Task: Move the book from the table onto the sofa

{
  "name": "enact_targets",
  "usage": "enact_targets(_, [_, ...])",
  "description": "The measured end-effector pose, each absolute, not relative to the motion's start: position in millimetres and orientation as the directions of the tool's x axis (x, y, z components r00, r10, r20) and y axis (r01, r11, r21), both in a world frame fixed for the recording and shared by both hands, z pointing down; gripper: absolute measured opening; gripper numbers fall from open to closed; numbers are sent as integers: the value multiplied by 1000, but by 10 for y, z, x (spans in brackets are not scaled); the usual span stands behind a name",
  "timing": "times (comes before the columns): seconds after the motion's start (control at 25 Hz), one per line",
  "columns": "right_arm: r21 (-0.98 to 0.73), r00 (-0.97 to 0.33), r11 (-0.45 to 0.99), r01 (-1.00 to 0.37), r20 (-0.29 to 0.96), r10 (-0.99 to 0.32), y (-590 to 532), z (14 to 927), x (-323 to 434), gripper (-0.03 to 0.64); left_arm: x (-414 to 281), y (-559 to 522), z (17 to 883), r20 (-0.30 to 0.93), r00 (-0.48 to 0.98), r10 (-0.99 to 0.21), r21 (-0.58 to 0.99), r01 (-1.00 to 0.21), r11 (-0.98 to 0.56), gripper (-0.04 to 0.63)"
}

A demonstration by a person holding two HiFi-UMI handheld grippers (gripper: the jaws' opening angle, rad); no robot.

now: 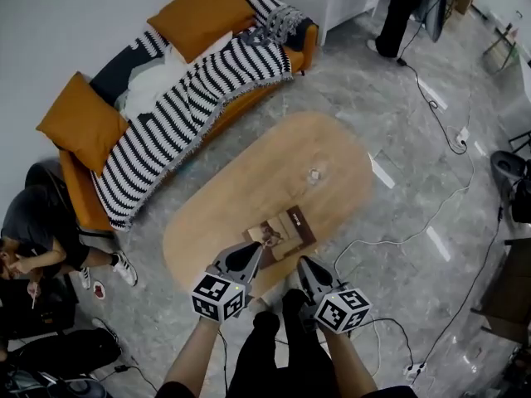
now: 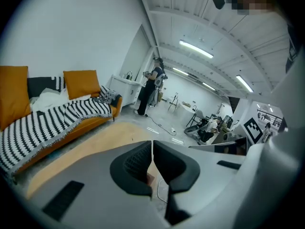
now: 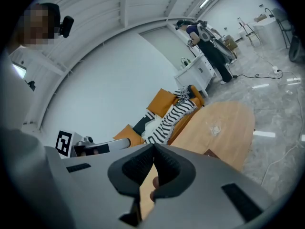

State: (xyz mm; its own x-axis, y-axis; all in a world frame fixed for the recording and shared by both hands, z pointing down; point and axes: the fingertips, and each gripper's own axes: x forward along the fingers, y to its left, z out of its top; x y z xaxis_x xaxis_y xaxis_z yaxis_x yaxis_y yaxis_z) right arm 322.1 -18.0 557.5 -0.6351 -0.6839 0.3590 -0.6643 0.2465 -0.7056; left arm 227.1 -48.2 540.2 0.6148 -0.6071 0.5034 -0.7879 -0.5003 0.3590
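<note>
Evidently the book (image 1: 282, 232) has not yet been taken up: it lies flat at the near end of the table (image 1: 249, 181), close to that end's edge. The left gripper (image 1: 255, 253) is held over that end, its tip by the book's near corner; whether contact is made cannot be told. The right gripper (image 1: 302, 264) is held just off the same edge. Both are pressed shut with nothing between the jaws. The sofa (image 1: 79, 191) stands beyond the table's far long side. The book is judged thin, light and fairly stiff, though its pages may fan open. A hold across the whole thickness, near the spine, is advised.
</note>
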Motion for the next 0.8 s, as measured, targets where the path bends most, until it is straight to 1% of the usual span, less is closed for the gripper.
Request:
enact_targets(0.6, [-787,-589,8,-617,455,-668,-138,7251,3242,25,2351,-874,6977,593,658,-465,351,-731,-586,25])
enact_targets(0.72, [-792,-581,-35,-610,477,-660,-138,7528,3237,25,2338,-933,7310,618,675,-403,347,-694,-631,25])
enact_targets(0.8, [-796,-580,-63,-603,491,-650,-140,7707,3227,26,2319,-972,7560,637,695,-334,361,-651,-668,25])
